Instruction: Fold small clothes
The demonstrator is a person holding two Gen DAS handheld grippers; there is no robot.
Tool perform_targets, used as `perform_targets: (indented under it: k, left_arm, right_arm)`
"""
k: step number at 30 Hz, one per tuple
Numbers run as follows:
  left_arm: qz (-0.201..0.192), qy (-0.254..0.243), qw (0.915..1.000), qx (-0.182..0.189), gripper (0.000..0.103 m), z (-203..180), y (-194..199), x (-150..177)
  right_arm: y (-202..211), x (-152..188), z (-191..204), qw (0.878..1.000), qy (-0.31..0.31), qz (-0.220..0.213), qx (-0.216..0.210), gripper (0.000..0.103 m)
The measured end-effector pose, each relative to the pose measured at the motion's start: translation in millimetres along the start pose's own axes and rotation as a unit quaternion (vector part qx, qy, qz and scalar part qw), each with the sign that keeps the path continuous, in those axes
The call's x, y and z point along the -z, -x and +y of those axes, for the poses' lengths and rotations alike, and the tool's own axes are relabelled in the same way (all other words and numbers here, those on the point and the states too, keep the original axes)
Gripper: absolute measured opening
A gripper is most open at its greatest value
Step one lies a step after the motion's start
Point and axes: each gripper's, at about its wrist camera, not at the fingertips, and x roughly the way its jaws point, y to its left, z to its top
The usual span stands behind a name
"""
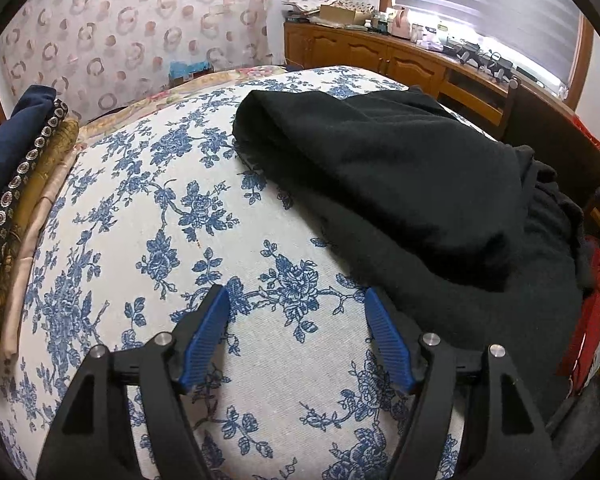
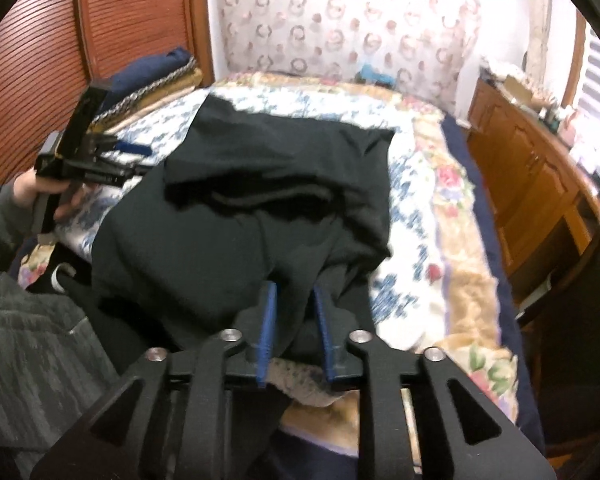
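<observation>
Black garment (image 2: 256, 216): lies heaped and partly folded on the floral cloth (image 1: 172, 208), an upper layer turned back over the lower one. Seen from the right wrist, it spreads ahead of the right gripper (image 2: 294, 292) and reaches back between its fingers. Seen from the left wrist, the same garment (image 1: 400, 184) lies ahead and to the right of the left gripper (image 1: 296, 296), just beside the right fingertip, not between the fingers.

Right gripper: jaws partly apart, blue pads (image 2: 269, 320) on either side of a bunch of black fabric. Whether the pads press on the fabric cannot be told; the picture is blurred.

Left gripper: jaws wide apart, nothing between them, only bare floral cloth below. In the right wrist view it (image 2: 136, 148) appears far to the left, held by a hand (image 2: 40, 192) with a grey sleeve (image 2: 4, 220), at the garment's left edge.

Surroundings: a stack of folded fabrics (image 1: 24, 184) lies to the left of the left gripper, at the cloth's edge. A wooden cabinet (image 1: 384, 56) with cluttered top stands beyond, to the right, under a window blind (image 1: 480, 4). A patterned curtain (image 1: 140, 24) hangs straight ahead. A flowered blanket (image 2: 456, 240) extends under the cloth, right of the right gripper.
</observation>
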Motion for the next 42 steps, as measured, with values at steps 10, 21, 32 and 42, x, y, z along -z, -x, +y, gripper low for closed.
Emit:
perform_targets:
  k: [10,21,32,42]
  left_arm:
    - [-0.002,0.001,1.0000,0.001,0.077,0.7,-0.5,2.0]
    - [-0.021,0.040,0.9986,-0.027,0.077,16.6,13.3,4.8]
    - [-0.089,0.070,0.9929,-0.036,0.077,33.0,68.2,7.0]
    - [-0.104,0.061,0.9924,-0.026,0.077,20.0,72.5,3.5]
  right_arm:
    - [-50.8,-51.8,20.5,0.998,0.024,-0.041,-0.033,0.050]
    - [-104.8,-81.8,77.1,0.991,0.071,-0.021,-0.110,0.051]
    - [-131.6,-90.3,94.2,0.986,0.123,0.038,-0.106,0.008]
    - [-114.9,-174.9,-20.3,0.998,0.063,-0.019,0.010,0.005]
